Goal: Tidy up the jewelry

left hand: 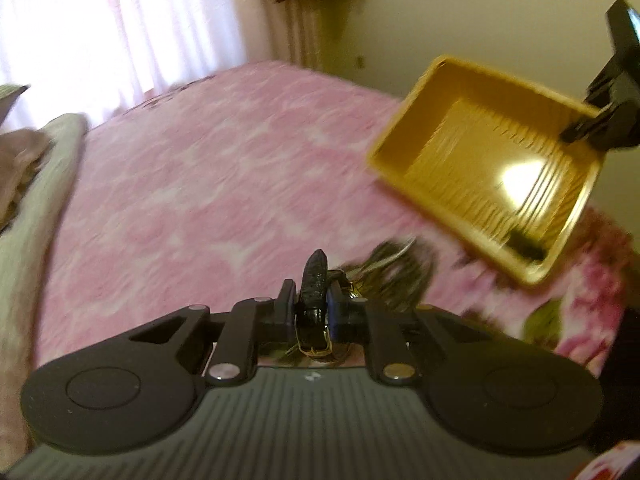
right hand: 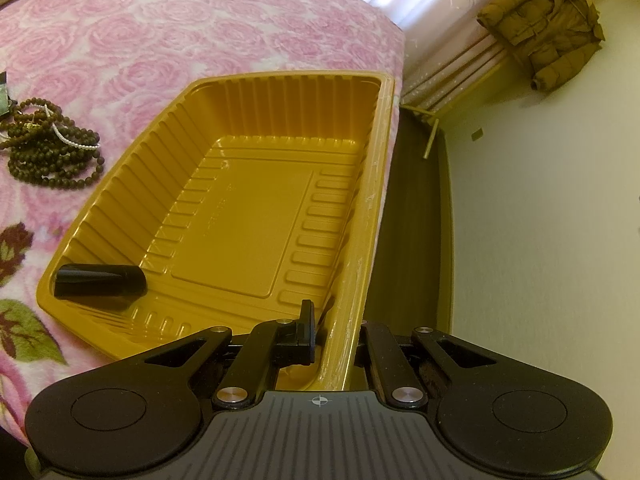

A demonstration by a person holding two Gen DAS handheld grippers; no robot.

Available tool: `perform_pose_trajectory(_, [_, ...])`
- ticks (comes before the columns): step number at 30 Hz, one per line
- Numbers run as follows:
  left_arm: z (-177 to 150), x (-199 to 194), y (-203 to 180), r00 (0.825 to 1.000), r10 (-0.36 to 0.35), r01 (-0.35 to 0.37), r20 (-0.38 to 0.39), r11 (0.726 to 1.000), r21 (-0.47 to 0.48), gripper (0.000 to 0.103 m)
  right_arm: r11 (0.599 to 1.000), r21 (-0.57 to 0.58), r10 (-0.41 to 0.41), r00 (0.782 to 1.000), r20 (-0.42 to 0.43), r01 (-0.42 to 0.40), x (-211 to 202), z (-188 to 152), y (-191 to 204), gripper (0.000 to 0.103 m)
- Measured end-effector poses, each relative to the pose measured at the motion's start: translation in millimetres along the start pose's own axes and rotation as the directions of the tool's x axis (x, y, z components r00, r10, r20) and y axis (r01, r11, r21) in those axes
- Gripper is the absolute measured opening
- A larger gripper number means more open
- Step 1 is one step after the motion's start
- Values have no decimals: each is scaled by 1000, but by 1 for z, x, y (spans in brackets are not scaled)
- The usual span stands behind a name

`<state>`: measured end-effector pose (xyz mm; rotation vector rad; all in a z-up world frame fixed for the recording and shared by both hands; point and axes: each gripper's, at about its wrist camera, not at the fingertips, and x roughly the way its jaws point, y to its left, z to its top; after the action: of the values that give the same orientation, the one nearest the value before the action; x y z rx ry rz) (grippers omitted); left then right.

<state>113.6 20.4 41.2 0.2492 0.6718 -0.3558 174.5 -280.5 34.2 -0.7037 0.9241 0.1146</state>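
- Bedroom setting: pink rose-patterned bedspread [right hand: 168, 28] as the working surface, pale curtains [left hand: 100, 12] behind it, an olive jacket [right hand: 548, 32] hanging on the far wall. All places below are given relative to the yellow tray.
- Yellow tray [right hand: 360, 216]: ribbed plastic, rectangular, at the bed's edge, with floor showing past its far long side. You hold it by the near rim.
- Right gripper [right hand: 334, 332]: nearly closed, pinching the tray's near rim; one finger [right hand: 307, 328] shows inside the wall, the other is hidden behind the rim.
- Left gripper [left hand: 314, 308]: closed on a black watch strap [left hand: 316, 280], a textured band with gold-coloured trim, held edge-on. It sits outside the tray, off the corner near the black cylinder, above the bedspread.
- Bead strands [right hand: 52, 148]: dark brown, tangled with a small white pearl string [right hand: 70, 140], lying on the bedspread just beside the tray's long wall, not in it.
- Black cylinder [right hand: 100, 280]: the only item in the tray, lying on its side in the near corner.
- Risks, as judged: the thin rim could flex or slip from your right pinch, tipping the tray off the bed edge; the cylinder would roll if the tray tilts; the strap, gripped narrowly, could twist free during the carry; the tangled beads may lift as one clump.
- Writing: faint embossed marks on the tray floor, unreadable; no brand legible anywhere.
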Motion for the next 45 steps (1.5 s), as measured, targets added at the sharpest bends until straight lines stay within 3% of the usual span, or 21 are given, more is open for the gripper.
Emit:
perform_pose_trajectory(7, [43, 42, -66, 990, -136, 136, 23, 991, 16, 14, 1000, 2, 5, 1000, 0, -5, -1, 0, 0, 5])
perform_pose_trajectory(12, [61, 69, -102, 984, -177, 177, 24, 984, 1, 14, 1000, 6, 11, 1000, 4, -11, -1, 0, -1, 5])
perform_pose_trajectory(19, [70, 90, -128, 977, -210, 211, 36, 977, -22, 14, 1000, 10, 13, 1000, 5, -13, 0, -1, -2, 5])
perform_pose_trajectory(21, [69, 89, -131, 968, -240, 242, 70, 970, -31, 18, 1000, 13, 14, 1000, 4, -14, 1, -1, -3, 5])
perform_pose_trajectory(22, [69, 86, -131, 966, -245, 248, 76, 968, -32, 25, 1000, 15, 15, 1000, 5, -15, 1, -2, -3, 5])
perform_pose_trajectory(24, [68, 82, -131, 966, -245, 248, 84, 968, -27, 26, 1000, 17, 18, 1000, 6, -18, 1, -3, -3, 5])
perform_pose_trajectory(29, [56, 63, -107, 978, -186, 192, 99, 980, -54, 26, 1000, 18, 21, 1000, 9, -22, 2, -4, -5, 5])
perform_pose_trajectory(33, [36, 46, -73, 992, -91, 98, 83, 992, -81, 27, 1000, 19, 21, 1000, 10, -21, 2, -4, -6, 5])
perform_pose_trajectory(36, [11, 33, -47, 998, 6, -1, 64, 997, -77, 34, 1000, 18, 23, 1000, 10, -23, 2, -4, -6, 5])
perform_pose_trajectory(38, [-8, 26, -30, 996, 79, -77, 31, 994, -74, 36, 1000, 18, 22, 1000, 8, -22, 2, -4, -6, 5])
perform_pose_trajectory(41, [-36, 16, -6, 991, 134, -135, -13, 985, -110, 36, 1000, 19, 21, 1000, 8, -21, 2, -5, -5, 5])
perform_pose_trajectory(45, [-69, 9, 18, 974, 217, -224, -70, 965, -133, 36, 1000, 20, 17, 1000, 6, -17, 1, -5, -5, 5])
